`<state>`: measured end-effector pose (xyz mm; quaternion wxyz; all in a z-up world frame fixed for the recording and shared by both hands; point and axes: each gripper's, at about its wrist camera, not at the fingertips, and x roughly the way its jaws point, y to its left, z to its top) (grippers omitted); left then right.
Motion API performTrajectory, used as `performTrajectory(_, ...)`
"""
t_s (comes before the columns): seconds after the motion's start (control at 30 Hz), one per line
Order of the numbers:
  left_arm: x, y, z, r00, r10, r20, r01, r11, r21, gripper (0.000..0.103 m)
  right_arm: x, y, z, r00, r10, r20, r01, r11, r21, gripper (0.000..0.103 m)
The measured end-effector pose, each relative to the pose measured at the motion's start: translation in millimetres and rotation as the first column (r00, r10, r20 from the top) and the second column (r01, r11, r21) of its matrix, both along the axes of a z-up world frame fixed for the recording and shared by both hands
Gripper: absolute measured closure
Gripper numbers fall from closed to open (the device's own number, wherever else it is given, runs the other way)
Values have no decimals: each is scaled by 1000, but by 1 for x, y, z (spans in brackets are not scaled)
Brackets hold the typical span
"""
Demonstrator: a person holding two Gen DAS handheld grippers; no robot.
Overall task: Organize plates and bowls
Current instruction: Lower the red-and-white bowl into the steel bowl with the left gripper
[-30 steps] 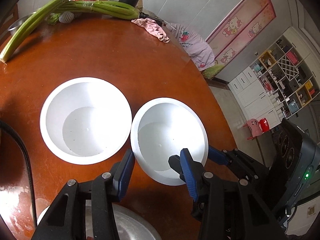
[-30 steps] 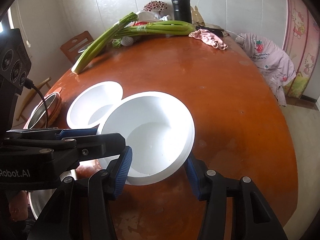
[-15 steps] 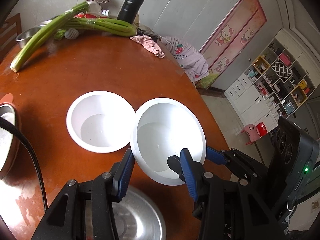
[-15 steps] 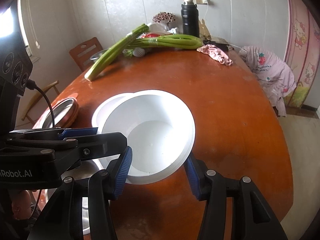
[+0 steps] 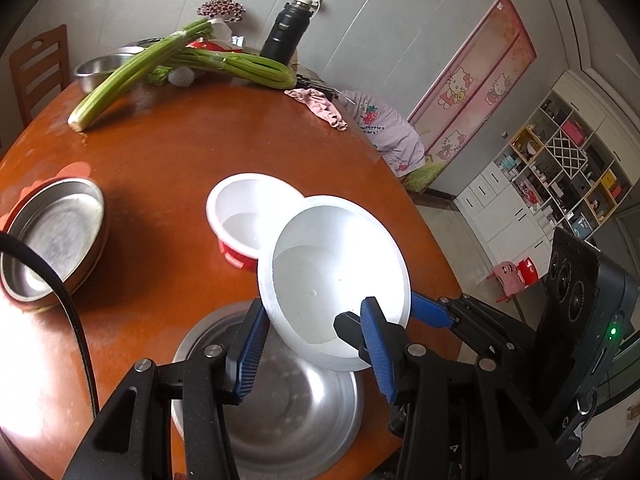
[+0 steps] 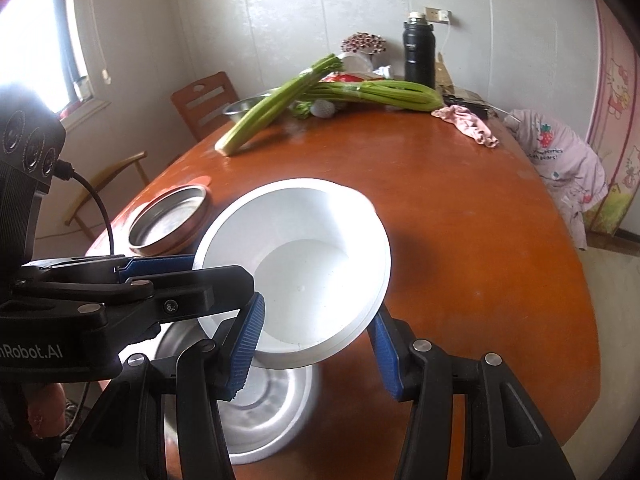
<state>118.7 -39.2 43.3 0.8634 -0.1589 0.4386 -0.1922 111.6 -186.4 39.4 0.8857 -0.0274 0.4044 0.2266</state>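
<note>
A white bowl (image 5: pixel 336 264) hangs tilted above the table, held from two sides. My left gripper (image 5: pixel 312 352) is shut on its near wall, one blue finger (image 5: pixel 248 356) outside and the other inside. My right gripper (image 6: pixel 316 348) is shut on the same bowl (image 6: pixel 304 264); its blue finger (image 5: pixel 432 314) shows at the bowl's right edge in the left wrist view. A second white bowl with a red outside (image 5: pixel 244 216) stands on the table just beyond, hidden in the right wrist view. Below the held bowl lies a steel basin (image 5: pixel 280 412).
The round brown table (image 5: pixel 160 152) carries a shallow steel pan (image 5: pixel 52 240) at the left. At the far side lie celery stalks (image 5: pixel 160 64), another steel bowl (image 5: pixel 96 72), a black flask (image 5: pixel 286 32) and a pink cloth (image 5: pixel 320 106). A wooden chair (image 6: pixel 204 100) stands behind.
Both grippers have risen and drawn back with the white bowl, lifting it off the table and tilting it. It now hangs over the steel basin. The other white bowl stayed put.
</note>
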Motion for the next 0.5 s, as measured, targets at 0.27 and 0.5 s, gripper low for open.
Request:
performTrajectory(0.27, -22, 14, -9, 1000, 13, -7, -13, 1000, 5, 56, -22, 18, -7, 1000, 26, -8, -26, 1000, -5, 48)
performTrajectory(0.5, -39, 21, -22, 1000, 14, -28, -14, 1000, 0, 56, -34, 26, -17, 998, 52, -44, -52, 999, -5, 48)
